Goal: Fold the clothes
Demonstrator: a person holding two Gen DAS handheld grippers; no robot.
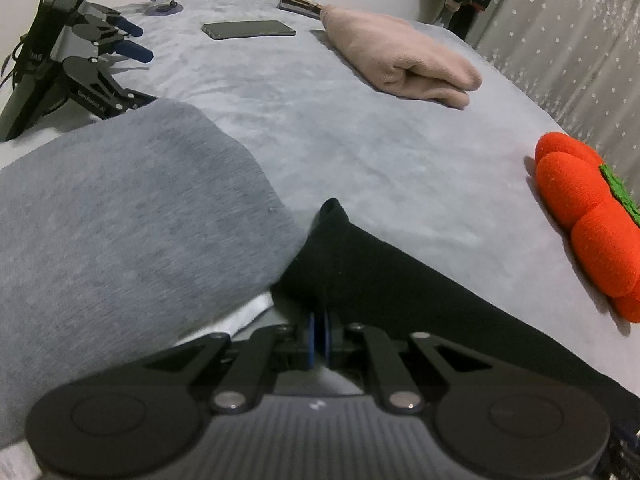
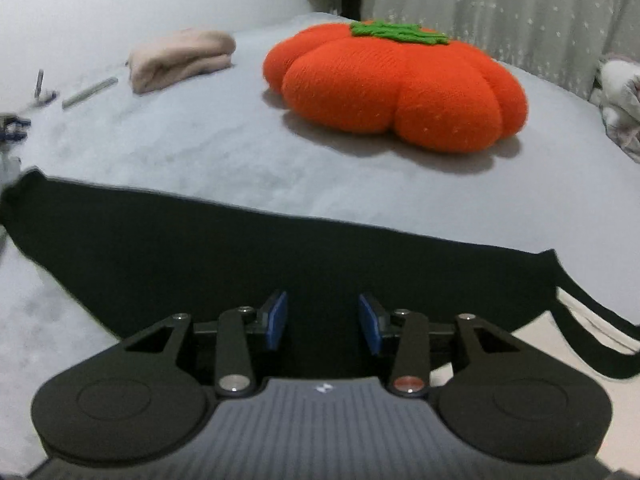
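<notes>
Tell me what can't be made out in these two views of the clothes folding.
- Black garment: its type; left wrist view, the left gripper body covers its near part.
- Its right end and strap: right wrist view, cut off by the frame edge.
- Whether the open right gripper touches the cloth: unclear.
- Grey garment: blurred, cut off at the left edge.
- Pale bundle: cut off at the right edge.

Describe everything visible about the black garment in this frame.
The black garment is dark, matte, soft-looking fabric lying across the grey bedspread, with a strap trailing at its right end. The left gripper is shut on a raised fold. The right gripper is open over it. A grey garment borders it.
</notes>
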